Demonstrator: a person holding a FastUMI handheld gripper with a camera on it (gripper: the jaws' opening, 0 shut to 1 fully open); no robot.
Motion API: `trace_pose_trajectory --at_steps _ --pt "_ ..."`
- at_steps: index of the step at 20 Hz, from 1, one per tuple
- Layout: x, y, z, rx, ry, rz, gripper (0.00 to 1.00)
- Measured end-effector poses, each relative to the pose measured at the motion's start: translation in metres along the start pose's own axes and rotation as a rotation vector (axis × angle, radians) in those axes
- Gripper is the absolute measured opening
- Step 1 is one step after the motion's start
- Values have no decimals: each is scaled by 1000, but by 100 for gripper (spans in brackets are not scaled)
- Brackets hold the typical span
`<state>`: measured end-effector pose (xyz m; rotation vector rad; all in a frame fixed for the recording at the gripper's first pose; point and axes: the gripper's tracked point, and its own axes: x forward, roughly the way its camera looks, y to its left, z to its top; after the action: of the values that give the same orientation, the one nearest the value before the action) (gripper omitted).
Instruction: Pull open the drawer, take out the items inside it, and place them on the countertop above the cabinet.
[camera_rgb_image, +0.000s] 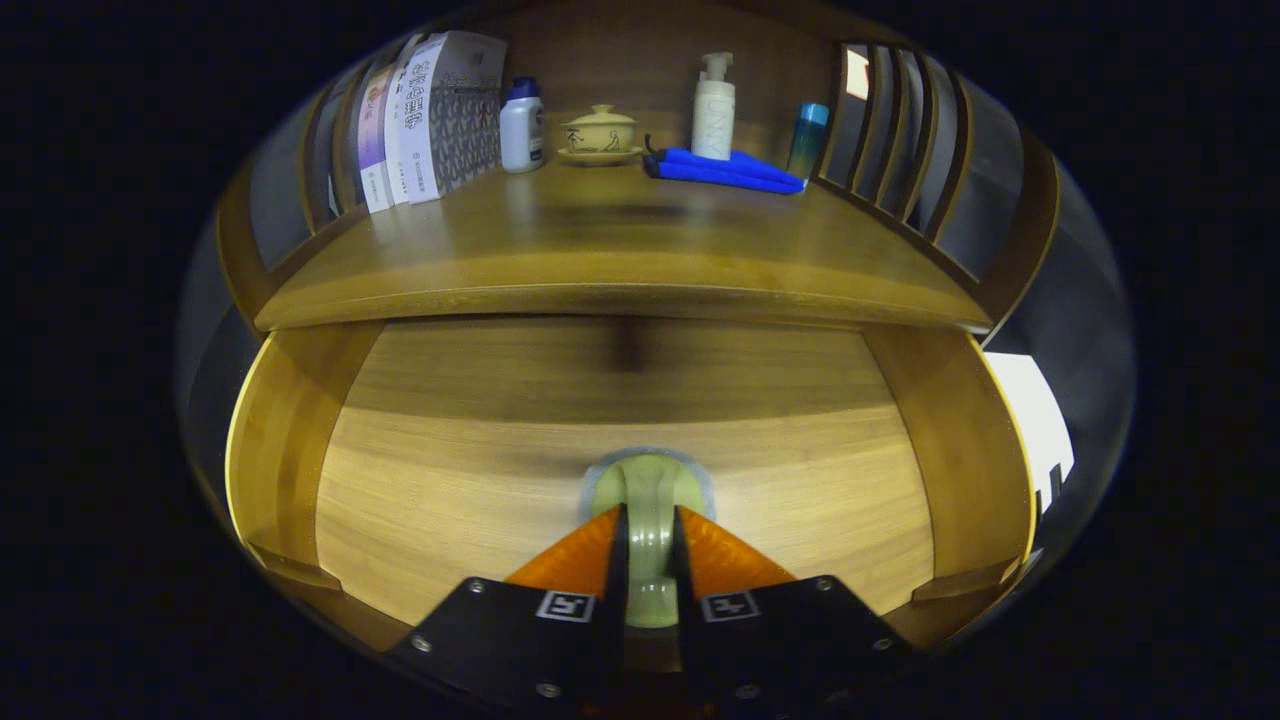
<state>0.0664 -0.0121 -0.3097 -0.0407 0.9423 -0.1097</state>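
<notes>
**Gripper clenched on pale green item inside open drawer — lift-out risk**

The gripper (648, 515) is clamping a pale green item (648, 490) between both fingers, low centre of the frame; looks like a cup or small lid, can't tell which. It's sitting over the floor of the drawer (480, 480), which is already pulled open.

Risks, as I'm judging them:
- The grip is catching only a narrow part of the item; glazed-looking surface, so it may be slipping or twisting on the lift.
- The countertop (620, 250) edge is overhanging the drawer's back half, mid-frame. Lifting straight up and forward is risking a knock on that lip.

Landing zone: the back of the countertop is crowded. Books (430, 115) upper left, white bottle (521, 125), lidded tea bowl (600, 132), pump bottle (713, 110), blue cloth (725, 170), teal cylinder (807, 135) upper right. The front strip is looking free.
</notes>
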Motion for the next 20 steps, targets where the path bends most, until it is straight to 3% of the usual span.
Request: trace_pose_trajectory --at_steps 9,20 --pt "-24 2 -8 15 -70 -9 11" --pt "-96 7 53 -55 -244 -24 10"
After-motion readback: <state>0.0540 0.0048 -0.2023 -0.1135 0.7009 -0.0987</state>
